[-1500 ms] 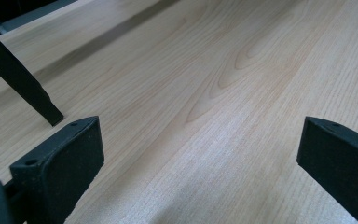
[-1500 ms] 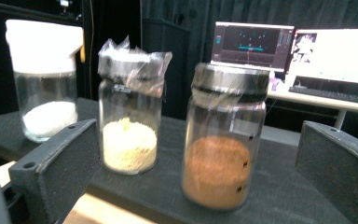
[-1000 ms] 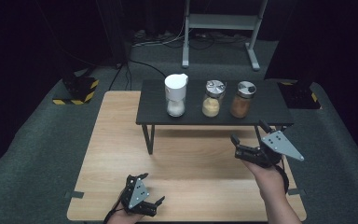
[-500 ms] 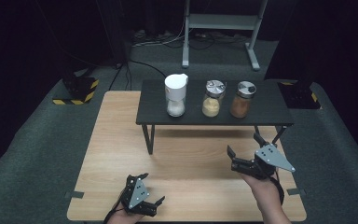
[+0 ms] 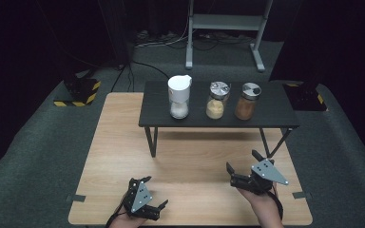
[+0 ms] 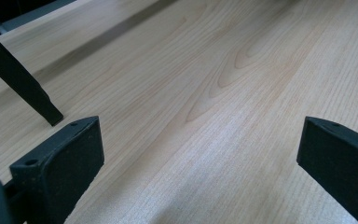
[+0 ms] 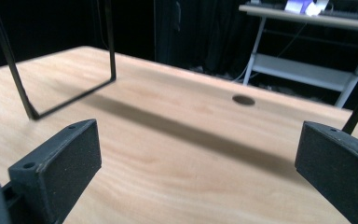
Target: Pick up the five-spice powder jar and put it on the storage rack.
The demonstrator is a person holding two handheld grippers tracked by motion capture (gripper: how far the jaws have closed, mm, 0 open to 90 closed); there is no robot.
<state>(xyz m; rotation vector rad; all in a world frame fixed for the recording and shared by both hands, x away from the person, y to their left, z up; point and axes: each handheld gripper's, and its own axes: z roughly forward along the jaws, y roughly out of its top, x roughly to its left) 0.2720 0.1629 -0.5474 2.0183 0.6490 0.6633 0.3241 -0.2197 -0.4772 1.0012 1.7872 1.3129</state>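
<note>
On a low black shelf [image 5: 271, 111] stand three containers. They are a white-lidded jar of white powder [image 5: 179, 97], a silver-lidded jar of beige grains [image 5: 217, 100] and a dark-lidded jar of brown powder [image 5: 247, 102]. My left gripper [image 5: 154, 192] rests low near the wooden table's [image 5: 195, 156] front edge. It is open, with bare wood between its jaws [image 6: 200, 135]. My right gripper [image 5: 241, 160] hovers at the front right, in front of the shelf. It is also open and holds nothing [image 7: 198, 140].
The shelf's thin black legs [image 6: 23, 84] [image 7: 9, 60] stand on the table ahead of both grippers. A cable hole [image 7: 243, 100] lies in the tabletop. A metal stand [image 5: 225, 21] and cables sit on the dark floor behind.
My right gripper has drawn back from the shelf's right end toward the table's front edge. The left gripper has stayed put.
</note>
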